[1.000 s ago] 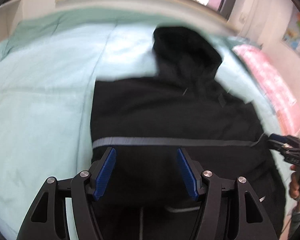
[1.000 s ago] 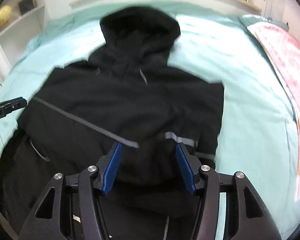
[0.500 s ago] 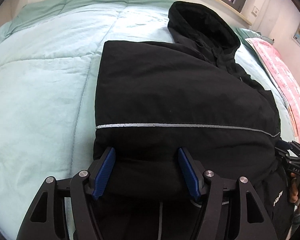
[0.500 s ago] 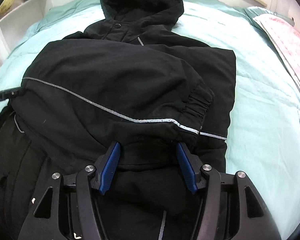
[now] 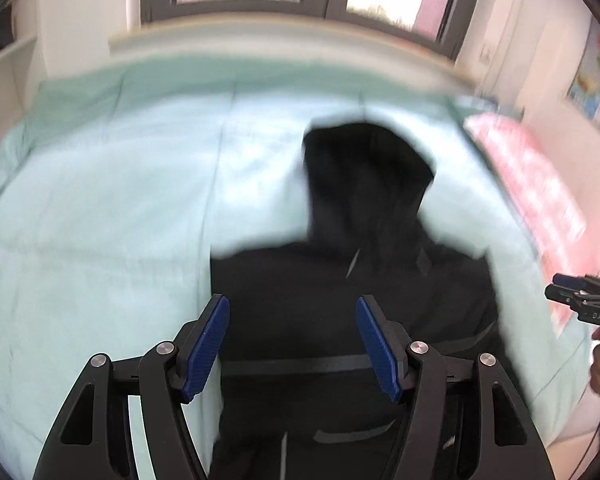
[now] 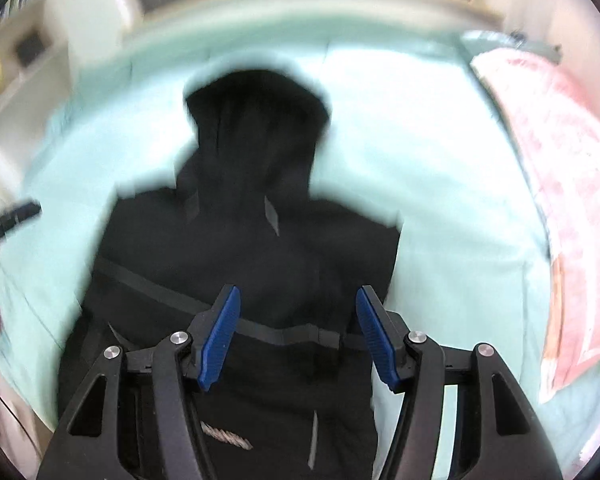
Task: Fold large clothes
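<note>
1. Both of my grippers have pulled up and back since half a second ago; the black jacket [image 5: 340,300] now sits farther ahead of my fingers, and both views are blurred.
2. My left gripper [image 5: 293,346] has its fingers spread wide, holding nothing, over the jacket's left edge.
3. My right gripper [image 6: 299,338] is wide apart too, above the grey stripe [image 6: 276,334].
4. Beyond the fingers, the jacket lies on the mint bed [image 5: 100,220], hood [image 6: 260,120] farthest away.
5. A pink pillow [image 6: 560,200] lies well to the right.
</note>
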`<state>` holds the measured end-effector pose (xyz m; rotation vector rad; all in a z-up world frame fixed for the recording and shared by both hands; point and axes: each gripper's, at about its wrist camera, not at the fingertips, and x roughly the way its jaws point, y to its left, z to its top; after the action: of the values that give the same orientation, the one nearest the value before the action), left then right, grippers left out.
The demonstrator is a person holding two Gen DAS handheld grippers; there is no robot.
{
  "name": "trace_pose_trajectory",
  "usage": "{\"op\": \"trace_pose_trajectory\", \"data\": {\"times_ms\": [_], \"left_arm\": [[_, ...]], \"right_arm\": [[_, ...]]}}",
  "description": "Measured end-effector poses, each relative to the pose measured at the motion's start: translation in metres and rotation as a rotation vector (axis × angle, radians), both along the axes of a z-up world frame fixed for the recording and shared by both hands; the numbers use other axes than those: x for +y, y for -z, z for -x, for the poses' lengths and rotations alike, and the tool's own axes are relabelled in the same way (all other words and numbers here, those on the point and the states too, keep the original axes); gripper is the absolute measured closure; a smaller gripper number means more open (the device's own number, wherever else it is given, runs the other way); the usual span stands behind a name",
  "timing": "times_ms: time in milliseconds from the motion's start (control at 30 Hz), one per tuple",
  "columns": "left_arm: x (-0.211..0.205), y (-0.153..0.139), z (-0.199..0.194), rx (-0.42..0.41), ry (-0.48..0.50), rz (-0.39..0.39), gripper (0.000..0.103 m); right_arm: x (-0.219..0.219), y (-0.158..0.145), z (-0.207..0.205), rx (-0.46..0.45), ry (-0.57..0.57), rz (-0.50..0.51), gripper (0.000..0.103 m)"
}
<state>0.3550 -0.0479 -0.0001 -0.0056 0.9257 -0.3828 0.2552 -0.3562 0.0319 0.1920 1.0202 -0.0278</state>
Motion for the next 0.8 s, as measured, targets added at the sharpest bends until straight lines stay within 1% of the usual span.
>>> {"op": "trace_pose_trajectory", "data": {"times_ms": [33,67,167,200,267,300,333,400,433,500,567,600,667,700,800], "left_arm": [[-0.007,-0.022,-0.012,-0.018,-0.012,0.012,0.036],[-0.013,-0.033,-0.02,-0.024,-0.022,0.015,0.036],[-0.034,-0.061,-0.051,-0.036,-0.025,0.062,0.035],[-0.04,-0.064,-0.062,-0.029,-0.018,0.073,0.035],[-0.057,-0.063,-0.091,-0.02,-0.007,0.086,0.034],[-0.066,-0.058,-0.107,-0.02,-0.008,0.072,0.034],[-0.072,-0.052,-0.118,-0.016,-0.01,0.055,0.034],[-0.091,-0.025,-0.152,0.012,-0.007,0.008,0.034],[-0.098,-0.012,-0.164,0.022,-0.011,-0.006,0.034],[-0.113,0.023,-0.196,0.047,-0.014,-0.036,0.034],[-0.122,0.054,-0.22,0.065,-0.026,-0.075,0.034],[-0.128,0.073,-0.235,0.083,-0.029,-0.095,0.034],[-0.132,0.1,-0.255,0.116,-0.03,-0.098,0.034],[-0.134,0.113,-0.265,0.132,-0.029,-0.085,0.034],[-0.144,0.135,-0.286,0.147,-0.027,-0.054,0.034]], "right_arm": [[-0.008,-0.022,-0.01,-0.039,0.023,-0.035,0.039],[-0.015,-0.036,-0.019,-0.065,0.041,-0.069,0.039],[-0.031,-0.061,-0.05,-0.118,0.074,-0.148,0.039],[-0.034,-0.063,-0.061,-0.126,0.083,-0.151,0.039],[-0.039,-0.056,-0.087,-0.114,0.109,-0.136,0.039],[-0.039,-0.05,-0.097,-0.102,0.119,-0.134,0.039],[-0.041,-0.039,-0.115,-0.083,0.13,-0.131,0.039],[-0.041,-0.016,-0.147,-0.056,0.132,-0.123,0.039],[-0.043,-0.007,-0.157,-0.045,0.131,-0.117,0.039],[-0.044,0.02,-0.19,-0.022,0.131,-0.093,0.039],[-0.042,0.047,-0.219,-0.005,0.137,-0.054,0.039],[-0.044,0.059,-0.232,0.004,0.137,-0.052,0.039],[-0.046,0.084,-0.253,0.026,0.131,-0.071,0.039],[-0.049,0.094,-0.263,0.035,0.128,-0.073,0.039],[-0.056,0.129,-0.294,0.073,0.136,-0.072,0.039]]}}
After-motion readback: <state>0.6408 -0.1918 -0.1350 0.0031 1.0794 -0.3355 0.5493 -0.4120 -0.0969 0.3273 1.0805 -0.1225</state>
